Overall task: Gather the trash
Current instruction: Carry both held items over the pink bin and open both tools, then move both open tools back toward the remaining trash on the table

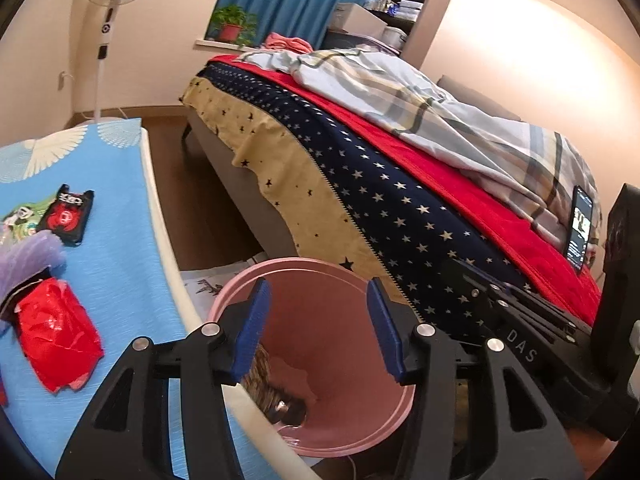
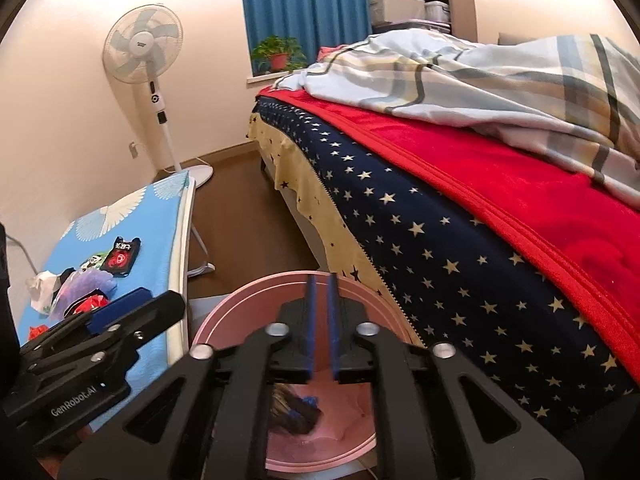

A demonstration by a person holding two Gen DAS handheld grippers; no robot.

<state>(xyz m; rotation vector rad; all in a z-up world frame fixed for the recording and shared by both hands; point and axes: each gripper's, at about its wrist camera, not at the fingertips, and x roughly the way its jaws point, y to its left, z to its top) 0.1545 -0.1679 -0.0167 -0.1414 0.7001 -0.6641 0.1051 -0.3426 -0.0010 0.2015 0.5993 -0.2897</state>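
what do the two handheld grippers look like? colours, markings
Both match: matte black plastic frames with triangular cut-outs and silver round pivot bolts, each ending in two flat blue rubber-like pads. The left gripper shows white "GenRobot.AI" lettering on its side in the right wrist view. The right gripper reads "DAS" in the left view. No cables or sleeves visible.

Both grippers are black, left (image 1: 318,322) and right (image 2: 322,328), with blue pads (image 1: 256,328) and silver screws (image 1: 210,329). White "DAS" and "GenRobot.AI" lettering marks the housings.

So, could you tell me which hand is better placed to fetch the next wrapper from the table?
Probably the left: the left gripper is open, empty and beside the table where the red wrapper lies.
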